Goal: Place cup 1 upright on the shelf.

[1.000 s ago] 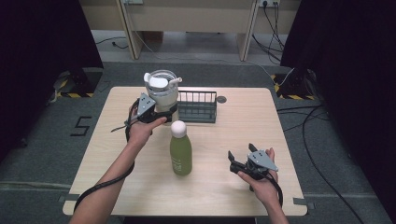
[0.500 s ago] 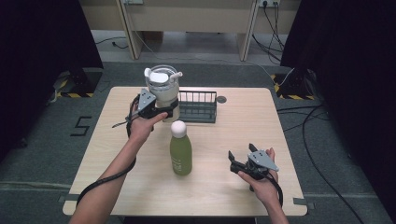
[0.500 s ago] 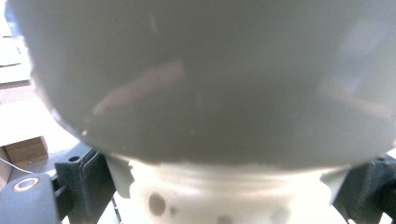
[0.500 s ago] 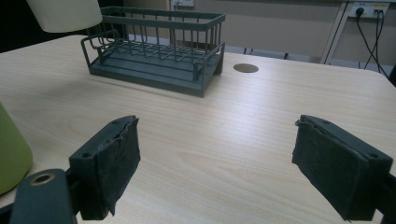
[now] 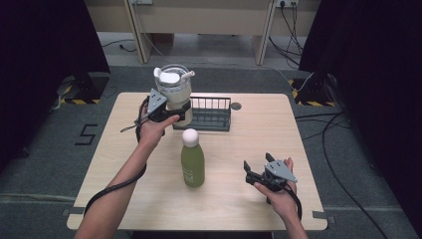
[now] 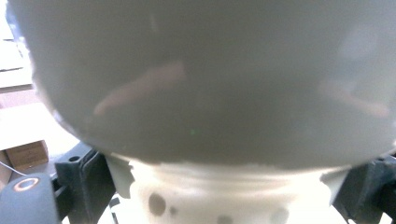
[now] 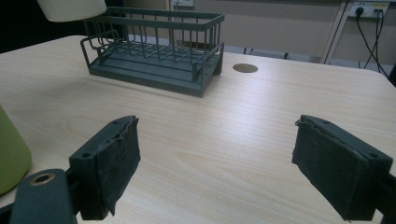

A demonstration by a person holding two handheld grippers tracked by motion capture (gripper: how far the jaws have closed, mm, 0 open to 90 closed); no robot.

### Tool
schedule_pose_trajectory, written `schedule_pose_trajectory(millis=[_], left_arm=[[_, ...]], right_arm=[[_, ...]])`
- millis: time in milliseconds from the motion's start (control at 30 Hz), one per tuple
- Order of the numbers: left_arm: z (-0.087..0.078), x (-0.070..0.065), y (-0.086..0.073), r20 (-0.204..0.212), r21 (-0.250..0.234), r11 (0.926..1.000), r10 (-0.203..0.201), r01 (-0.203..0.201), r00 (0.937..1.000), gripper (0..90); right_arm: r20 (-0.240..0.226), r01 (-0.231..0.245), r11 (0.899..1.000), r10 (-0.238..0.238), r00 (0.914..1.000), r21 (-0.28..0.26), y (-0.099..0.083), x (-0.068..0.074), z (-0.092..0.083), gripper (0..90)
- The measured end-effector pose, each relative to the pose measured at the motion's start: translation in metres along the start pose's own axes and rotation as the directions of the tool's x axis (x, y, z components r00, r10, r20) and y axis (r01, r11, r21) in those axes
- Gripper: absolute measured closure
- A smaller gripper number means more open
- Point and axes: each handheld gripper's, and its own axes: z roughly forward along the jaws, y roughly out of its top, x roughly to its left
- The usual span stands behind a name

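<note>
The table (image 5: pixel 259 134) is evenly lit from overhead in the high view, while the surroundings at 9 and 3 o'clock are left nearly black. Soft shadows are cast beneath the wire rack (image 7: pixel 154 51). In the left gripper view the jug (image 6: pixel 205 79) is rendered blurred, with faint reflected streaks at 10 o'clock. Near pads (image 7: pixel 116 154) are slightly softened.

Pale matt wood-grain table (image 5: pixel 259 134), dark wire basket (image 5: pixel 209 114), glossy clear jug (image 5: pixel 172 89)

Green bottle (image 5: pixel 192 164) and wire rack (image 5: pixel 209 113) block mid-table; right side lies open.
</note>
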Motion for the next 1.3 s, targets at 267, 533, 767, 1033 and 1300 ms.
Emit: schedule_pose_trajectory(millis=[267, 533, 767, 1033, 1300], left_arm=[[0.003, 0.002, 0.004, -0.002, -0.003, 1.0000, 0.002, -0.002, 1.0000, 9.8], [0.007, 0.001, 0.009, 0.010, -0.007, 0.9999, -0.008, 0.008, 0.9999, 9.8], [0.011, 0.000, 0.011, 0.013, -0.009, 0.9999, -0.012, 0.012, 0.9998, 9.8], [0.015, 0.001, 0.016, 0.012, -0.023, 0.9997, -0.011, 0.012, 0.9999, 9.8], [0.022, 0.003, 0.021, 0.005, -0.033, 0.9994, -0.014, 0.014, 0.9999, 9.8]], right_arm=[[-0.001, 0.000, 1.000, 0.000, 1.0000, 0.002, -0.001, -0.001, 0.001, 14.7], [0.000, 0.000, 1.000, 0.000, 1.0000, 0.002, -0.001, -0.001, 0.000, 14.7], [-0.001, 0.001, 1.000, -0.001, 1.0000, 0.005, -0.001, -0.002, 0.001, 14.7], [0.002, -0.002, 1.000, 0.002, 1.0000, 0.007, -0.002, -0.002, 0.001, 14.7], [0.000, -0.002, 1.000, 0.002, 1.0000, 0.011, -0.002, -0.002, 0.002, 14.7]])
